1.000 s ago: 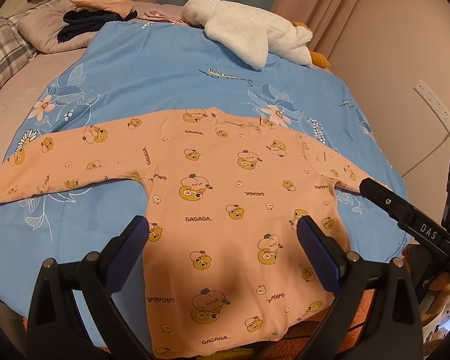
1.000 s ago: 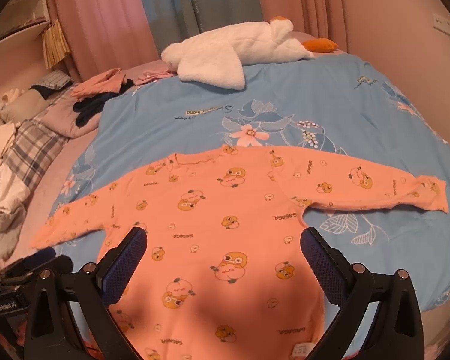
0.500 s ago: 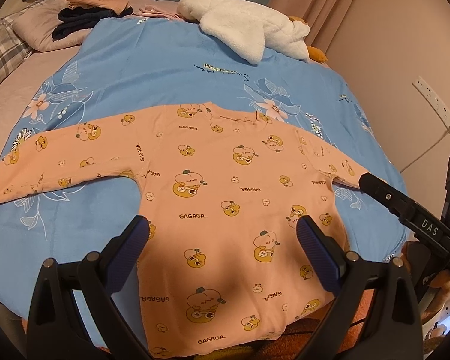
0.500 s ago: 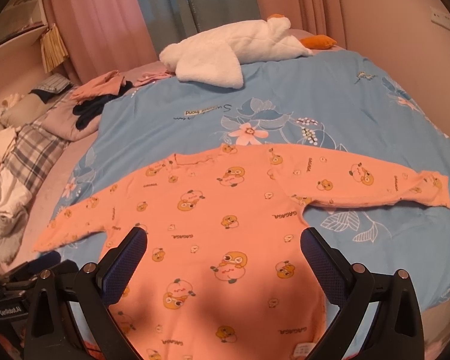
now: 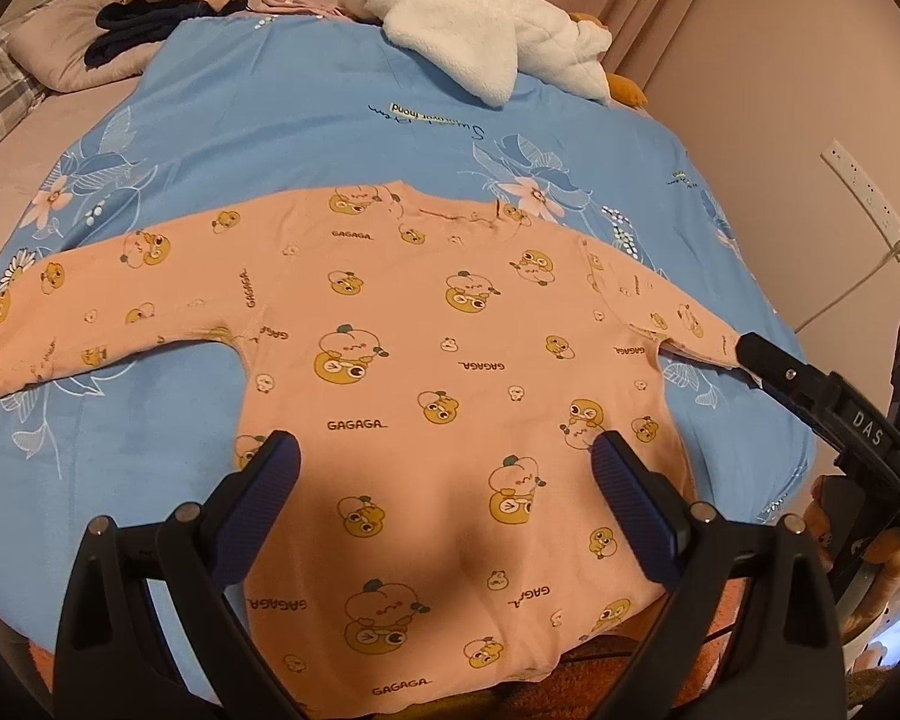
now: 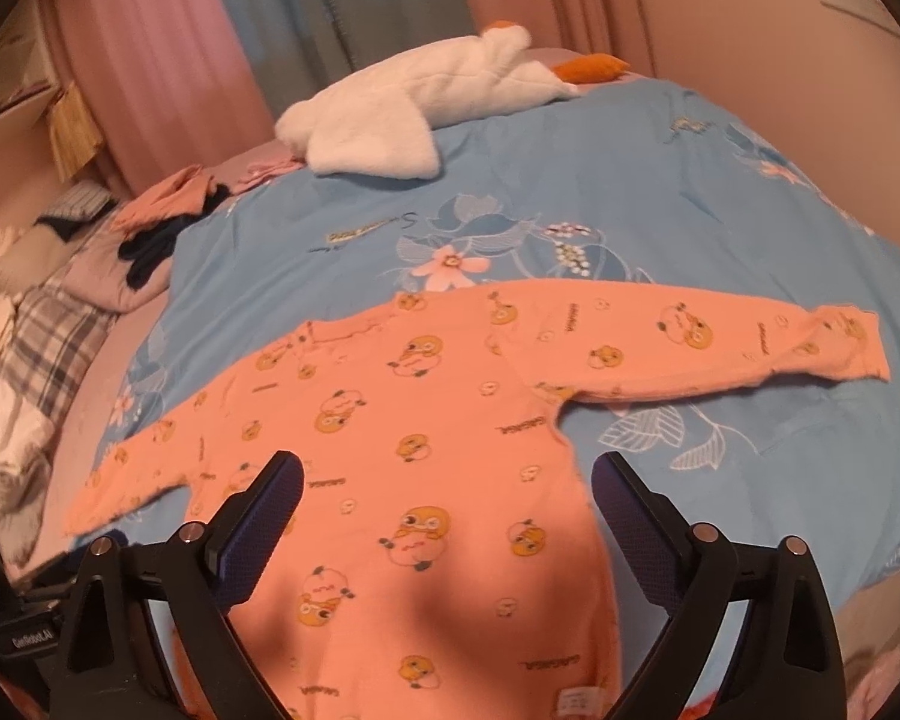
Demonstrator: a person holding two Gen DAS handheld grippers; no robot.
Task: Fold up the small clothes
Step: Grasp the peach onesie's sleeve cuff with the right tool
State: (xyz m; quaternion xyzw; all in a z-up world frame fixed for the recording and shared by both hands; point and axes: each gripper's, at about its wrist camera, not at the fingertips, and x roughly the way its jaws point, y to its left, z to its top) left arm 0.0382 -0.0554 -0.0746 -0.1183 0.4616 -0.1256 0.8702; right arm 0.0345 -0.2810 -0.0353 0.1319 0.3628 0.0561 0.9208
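Blue bedspread (image 5: 306,138) bears a flat peach shirt (image 5: 450,372), nothing contained.

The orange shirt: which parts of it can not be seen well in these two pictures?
- Orange shirt, left wrist view: hem corners hidden behind the left gripper arms; right cuff behind the right gripper's finger.
- Right wrist view: hem cut off by the bottom edge; label too small and blurred to read.

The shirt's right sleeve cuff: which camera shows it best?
The right wrist view: the right sleeve cuff lies flat and whole on the blue quilt. In the left wrist view, the right gripper's finger covers that sleeve's end.
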